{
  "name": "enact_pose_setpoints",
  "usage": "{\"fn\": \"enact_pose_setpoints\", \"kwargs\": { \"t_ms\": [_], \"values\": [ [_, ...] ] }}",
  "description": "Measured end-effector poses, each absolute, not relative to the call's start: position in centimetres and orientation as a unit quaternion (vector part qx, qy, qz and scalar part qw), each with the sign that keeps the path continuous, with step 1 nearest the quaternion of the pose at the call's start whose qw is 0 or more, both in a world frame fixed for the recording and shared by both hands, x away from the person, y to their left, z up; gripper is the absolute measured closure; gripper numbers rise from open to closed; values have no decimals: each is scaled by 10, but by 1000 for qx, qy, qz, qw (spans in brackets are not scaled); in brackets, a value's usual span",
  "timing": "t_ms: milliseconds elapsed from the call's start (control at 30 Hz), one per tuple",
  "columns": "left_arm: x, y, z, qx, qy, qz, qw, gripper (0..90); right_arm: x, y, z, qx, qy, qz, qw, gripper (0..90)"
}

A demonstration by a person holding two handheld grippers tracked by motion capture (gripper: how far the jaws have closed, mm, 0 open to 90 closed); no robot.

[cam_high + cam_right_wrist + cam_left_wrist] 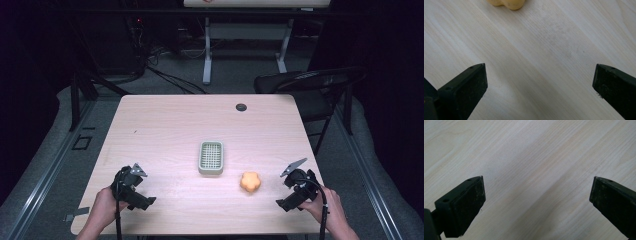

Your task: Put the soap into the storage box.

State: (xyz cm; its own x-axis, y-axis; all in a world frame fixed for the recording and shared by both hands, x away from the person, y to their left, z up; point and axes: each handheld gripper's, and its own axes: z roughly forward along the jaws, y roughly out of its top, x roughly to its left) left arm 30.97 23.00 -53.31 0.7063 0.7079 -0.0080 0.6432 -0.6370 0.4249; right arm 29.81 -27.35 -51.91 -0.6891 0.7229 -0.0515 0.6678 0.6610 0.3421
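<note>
A pale green dish with a grid insert [210, 157] sits in the middle of the wooden table [165, 125]. To its right lies an orange lobed soap-like lump [250, 181], whose lower edge also appears at the top of the right gripper view [507, 3]. My left gripper [131, 186] rests near the front left corner, jaws wide apart over bare wood [537, 192]. My right gripper [296, 187] is at the front right, a little right of the orange lump, jaws wide apart with nothing between them [540, 77].
A small dark round cap [241, 107] sits near the table's far edge. A black folding chair [310, 85] stands beyond the far right corner. Cables and desk legs lie on the floor behind.
</note>
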Motion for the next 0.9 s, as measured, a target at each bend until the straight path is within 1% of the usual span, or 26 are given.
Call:
{"fn": "enact_pose_setpoints", "kwargs": {
  "t_ms": [67, 100, 133, 200, 300, 467, 500, 667, 733, 900],
  "values": [
    [309, 230, -533, 901, 374, 81, 203, 4, 298, -273, -520, 386, 905, 152, 92, 0],
    [309, 230, -533, 901, 375, 81, 203, 4, 296, -272, -524, 399, 895, 174, 93, 0],
    [309, 230, -533, 902, 375, 80, 201, 4, 299, -273, -521, 386, 906, 149, 87, 0],
    [309, 231, -533, 901, 375, 83, 201, 4, 299, -271, -523, 387, 908, 133, 85, 0],
    [308, 232, -533, 900, 378, 82, 204, 4, 299, -268, -523, 382, 910, 135, 85, 13],
    [308, 232, -533, 900, 377, 81, 203, 4, 298, -262, -521, 379, 909, 153, 88, 0],
    [308, 232, -534, 900, 377, 81, 203, 4, 299, -262, -520, 371, 913, 141, 91, 0],
    [308, 232, -534, 901, 376, 79, 203, 3, 301, -257, -520, 365, 914, 154, 84, 0],
    [308, 232, -534, 900, 376, 80, 203, 3, 301, -253, -518, 360, 915, 156, 91, 0],
    [308, 231, -534, 901, 376, 80, 202, 2, 302, -245, -518, 349, 919, 159, 88, 0]
  ]
}}
